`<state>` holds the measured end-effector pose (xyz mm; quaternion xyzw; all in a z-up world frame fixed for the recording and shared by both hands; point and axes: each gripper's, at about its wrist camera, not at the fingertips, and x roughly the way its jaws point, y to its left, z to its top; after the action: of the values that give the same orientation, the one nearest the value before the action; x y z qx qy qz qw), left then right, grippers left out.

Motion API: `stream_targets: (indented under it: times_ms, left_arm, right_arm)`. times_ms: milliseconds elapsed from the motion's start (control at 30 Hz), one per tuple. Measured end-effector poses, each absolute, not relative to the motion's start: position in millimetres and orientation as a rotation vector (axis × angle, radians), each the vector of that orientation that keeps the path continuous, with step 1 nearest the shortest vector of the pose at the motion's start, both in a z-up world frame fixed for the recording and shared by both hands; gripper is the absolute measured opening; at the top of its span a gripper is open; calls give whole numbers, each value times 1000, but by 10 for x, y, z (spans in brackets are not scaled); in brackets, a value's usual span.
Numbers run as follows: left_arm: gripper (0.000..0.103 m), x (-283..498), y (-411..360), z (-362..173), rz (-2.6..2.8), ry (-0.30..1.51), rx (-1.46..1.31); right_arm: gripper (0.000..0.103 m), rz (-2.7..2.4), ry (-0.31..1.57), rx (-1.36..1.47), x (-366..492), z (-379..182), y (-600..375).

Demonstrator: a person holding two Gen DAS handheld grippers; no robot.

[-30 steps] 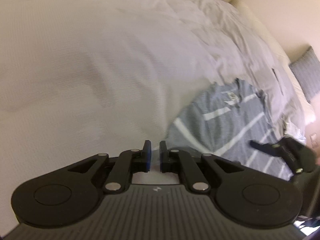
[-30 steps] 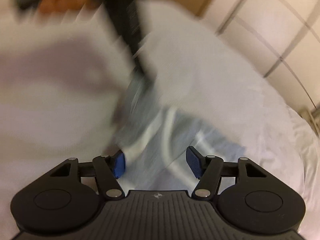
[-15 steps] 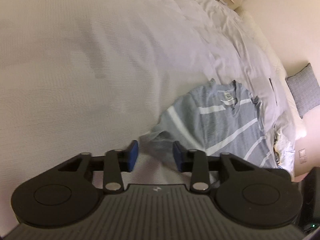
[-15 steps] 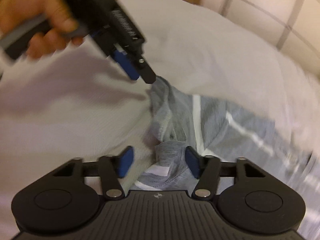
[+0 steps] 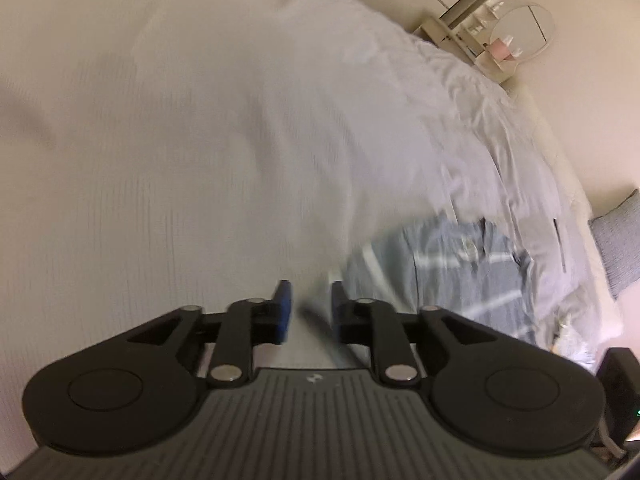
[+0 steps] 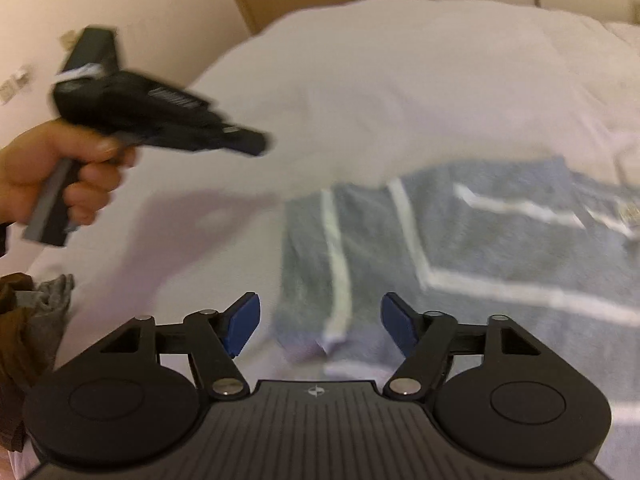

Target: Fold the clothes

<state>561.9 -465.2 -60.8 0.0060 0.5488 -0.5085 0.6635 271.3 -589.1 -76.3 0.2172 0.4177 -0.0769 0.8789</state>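
A grey-blue shirt with white stripes lies spread on the white bed. It also shows in the left wrist view, to the right of my fingers. My left gripper is open and empty, raised above the bed at the shirt's left edge. In the right wrist view the left gripper is held in a hand, apart from the cloth. My right gripper is open and empty, just above the shirt's near corner.
The white bed cover fills most of both views. A grey pillow lies at the right edge. A shelf with a round mirror stands beyond the bed. Brown and grey clothes lie at the left.
My left gripper opened, let go of the shirt's edge and lifted away to the left. The shirt dropped flat on the bed. My right gripper stayed open and moved over the near corner.
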Motion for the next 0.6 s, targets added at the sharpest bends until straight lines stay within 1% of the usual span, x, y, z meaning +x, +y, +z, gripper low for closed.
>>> stream_targets:
  times_ms: [33, 67, 167, 200, 267, 333, 400, 433, 467, 500, 600]
  left_arm:
    - [25, 5537, -4606, -667, -1147, 1268, 16]
    - [26, 5457, -4583, -725, -1151, 1290, 17]
    - [32, 5336, -4648, -901, -1165, 1334, 6]
    - [35, 5346, -4692, -943, -1161, 1338, -12]
    - [41, 5371, -4782, -1024, -1151, 1346, -49]
    - [42, 5485, -4907, -1069, -1122, 1355, -104]
    - [35, 5586, -5027, -1110, -1112, 1370, -130]
    - [11, 5627, -5089, -1126, -1110, 1376, -132]
    - [0, 5645, -5157, -1108, -1112, 1362, -98]
    - [0, 5662, -5221, -1079, -1117, 1342, -66]
    - [0, 5744, -5311, -808, -1187, 1182, -30]
  right_arm:
    - [70, -169, 887, 458, 2678, -787, -5866]
    - [69, -164, 897, 445, 2668, -811, -5808]
    - [64, -149, 928, 407, 2637, -883, -5634]
    - [60, -141, 938, 392, 2631, -906, -5568]
    - [59, -105, 945, 360, 2658, -942, -5426]
    - [59, -86, 940, 371, 2696, -981, -5346]
    - [59, -102, 937, 413, 2743, -1021, -5346]
    - [59, -111, 936, 433, 2767, -1040, -5351]
    - [59, -122, 935, 450, 2788, -1056, -5355]
    - [59, -135, 936, 456, 2799, -1060, -5353]
    - [59, -169, 930, 467, 2795, -1060, -5376]
